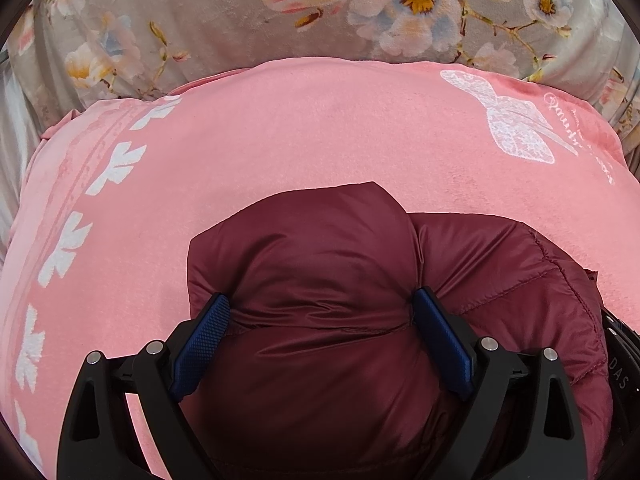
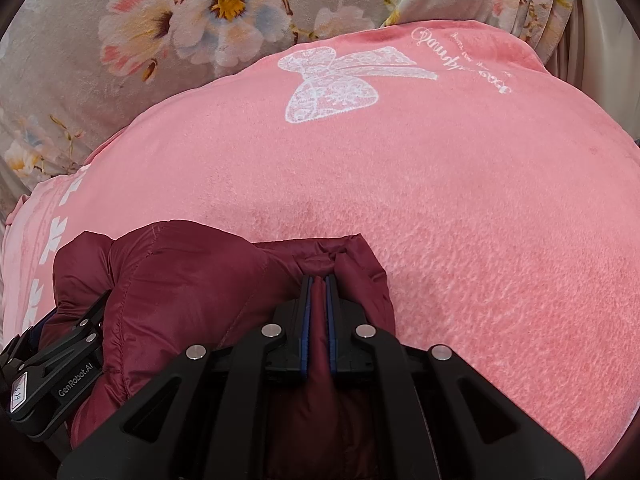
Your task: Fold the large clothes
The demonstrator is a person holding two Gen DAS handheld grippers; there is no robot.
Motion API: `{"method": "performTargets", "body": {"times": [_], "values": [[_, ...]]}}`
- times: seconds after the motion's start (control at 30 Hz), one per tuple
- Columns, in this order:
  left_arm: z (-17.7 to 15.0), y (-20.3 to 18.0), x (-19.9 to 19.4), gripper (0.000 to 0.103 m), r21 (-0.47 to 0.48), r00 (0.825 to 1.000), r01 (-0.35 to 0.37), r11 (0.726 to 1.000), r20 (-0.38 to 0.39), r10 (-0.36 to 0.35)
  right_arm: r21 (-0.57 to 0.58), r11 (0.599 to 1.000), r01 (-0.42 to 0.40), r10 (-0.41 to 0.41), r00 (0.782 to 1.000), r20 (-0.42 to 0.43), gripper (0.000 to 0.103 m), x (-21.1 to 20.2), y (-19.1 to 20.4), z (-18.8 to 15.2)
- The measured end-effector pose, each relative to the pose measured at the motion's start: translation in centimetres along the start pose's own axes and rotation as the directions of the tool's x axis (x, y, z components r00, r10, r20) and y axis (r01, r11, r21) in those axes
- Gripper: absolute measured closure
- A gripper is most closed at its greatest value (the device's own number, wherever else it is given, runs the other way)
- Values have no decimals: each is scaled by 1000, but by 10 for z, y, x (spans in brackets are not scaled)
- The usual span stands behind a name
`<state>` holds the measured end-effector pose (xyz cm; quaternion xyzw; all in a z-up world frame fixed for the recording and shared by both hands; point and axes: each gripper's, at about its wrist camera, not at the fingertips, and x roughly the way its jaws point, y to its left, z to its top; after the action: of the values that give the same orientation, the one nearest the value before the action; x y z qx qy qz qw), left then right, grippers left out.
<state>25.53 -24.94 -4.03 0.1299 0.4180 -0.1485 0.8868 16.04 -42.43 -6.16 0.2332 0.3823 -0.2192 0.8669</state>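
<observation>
- A dark maroon quilted puffer jacket (image 1: 320,280) lies bunched on a pink fleece blanket (image 1: 300,132), at the near edge of both wrist views, its padded sections puffed up in rounded lumps.
- The left gripper (image 1: 320,312) has its blue-padded fingers (image 1: 202,344) spread wide, one on each side of a thick bulge of the jacket; the pads press into the fabric, which creases between them.
- The right gripper (image 2: 319,284) is nearly closed, its two pads pinching a thin fold of the jacket (image 2: 180,280) that stands up between them.
- In the right wrist view, the left gripper's black body (image 2: 60,364) shows at the lower left, just beside the bunched jacket.
- The blanket carries a white lace-patterned bow print (image 2: 340,80), white script lettering (image 2: 460,60) beside it, and a row of white leaf shapes (image 1: 72,240) along its left border.
- Beyond the blanket lies a grey floral cover (image 1: 248,20) with pale pink and blue blossoms.
</observation>
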Motion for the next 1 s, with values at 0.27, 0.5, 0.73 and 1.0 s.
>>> {"method": "performTargets", "body": {"times": [0.27, 0.5, 0.73, 1.0], "values": [[0, -3, 0, 10, 2, 1000, -18, 1000, 2, 18, 20, 999, -25, 25, 1000, 0, 99, 0, -3, 0], [-2, 1, -15, 10, 12, 999, -10, 1000, -31, 10, 65, 996, -60, 61, 998, -10, 90, -33, -16, -1], [-23, 12, -78, 12, 20, 999, 0, 1000, -39, 1, -68, 996, -49, 52, 998, 35, 81, -119, -13, -49], [-73, 19, -102, 12, 33, 994, -5, 999, -106, 9, -61, 998, -35, 32, 998, -58, 81, -119, -25, -110]]}}
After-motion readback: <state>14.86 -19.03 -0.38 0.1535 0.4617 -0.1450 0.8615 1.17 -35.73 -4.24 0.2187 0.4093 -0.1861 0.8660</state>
